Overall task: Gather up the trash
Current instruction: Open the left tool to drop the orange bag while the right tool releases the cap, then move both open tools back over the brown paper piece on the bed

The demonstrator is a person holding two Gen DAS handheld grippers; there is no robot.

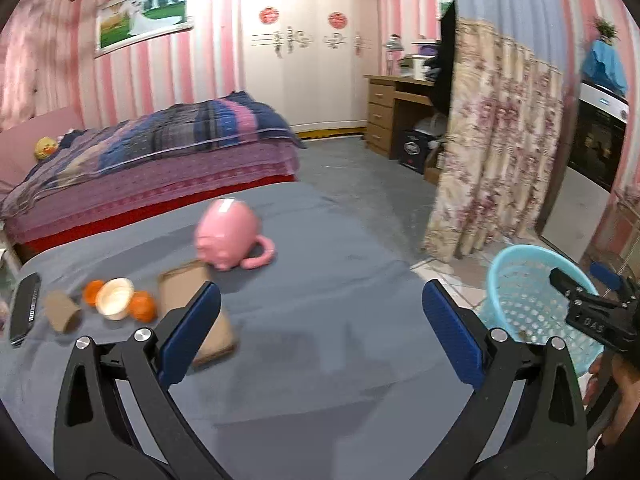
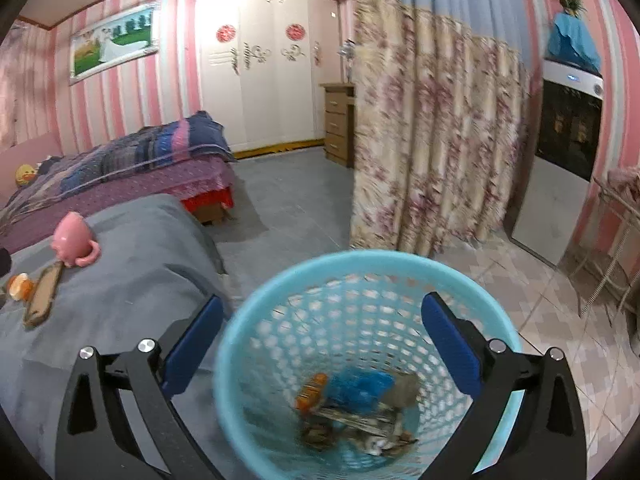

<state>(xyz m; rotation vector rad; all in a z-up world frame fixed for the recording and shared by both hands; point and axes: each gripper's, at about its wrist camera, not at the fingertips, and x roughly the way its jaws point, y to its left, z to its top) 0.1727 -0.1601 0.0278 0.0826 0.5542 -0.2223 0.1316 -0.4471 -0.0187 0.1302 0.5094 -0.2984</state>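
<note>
Both your tools, left tool (image 1: 320,312) and right tool (image 2: 322,326), are spread and empty. On the bench (image 1: 320,280) you have two oranges (image 1: 142,307), one pink mug (image 1: 230,236), one cardboard tube (image 1: 62,312). One blue basket (image 2: 280,280) holds trash.

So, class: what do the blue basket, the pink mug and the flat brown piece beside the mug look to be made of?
Basket: moulded plastic, judging by its regular lattice of holes and smooth rim. Pink mug: probably glazed ceramic, smooth with a slight sheen, though blur leaves plastic possible. Flat brown piece: likely cardboard, matte tan with a raised edge.
</note>
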